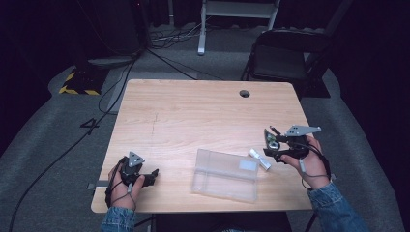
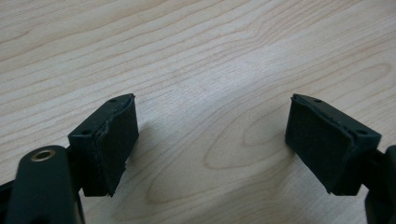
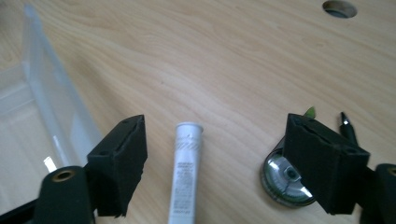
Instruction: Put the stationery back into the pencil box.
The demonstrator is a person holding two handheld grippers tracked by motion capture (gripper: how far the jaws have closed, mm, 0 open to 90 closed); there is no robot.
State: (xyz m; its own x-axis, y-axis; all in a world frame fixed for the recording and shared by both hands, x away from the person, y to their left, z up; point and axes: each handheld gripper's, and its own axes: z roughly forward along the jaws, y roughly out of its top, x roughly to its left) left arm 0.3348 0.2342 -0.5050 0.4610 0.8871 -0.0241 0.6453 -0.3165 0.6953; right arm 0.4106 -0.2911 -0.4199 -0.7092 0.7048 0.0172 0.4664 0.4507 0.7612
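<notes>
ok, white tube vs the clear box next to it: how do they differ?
The white tube is opaque, slim and round, with printed text; the clear box is see-through, flat and rectangular. The tube is much smaller than the box. The tube lies between the open jaws of the right gripper; the box sits off to one side of them, untouched. Both lie flat on the wooden table.

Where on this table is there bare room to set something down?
The far half of the table, up to the round hole, is bare. It is crowded near the right hand-held gripper: white tube and clear box.
</notes>
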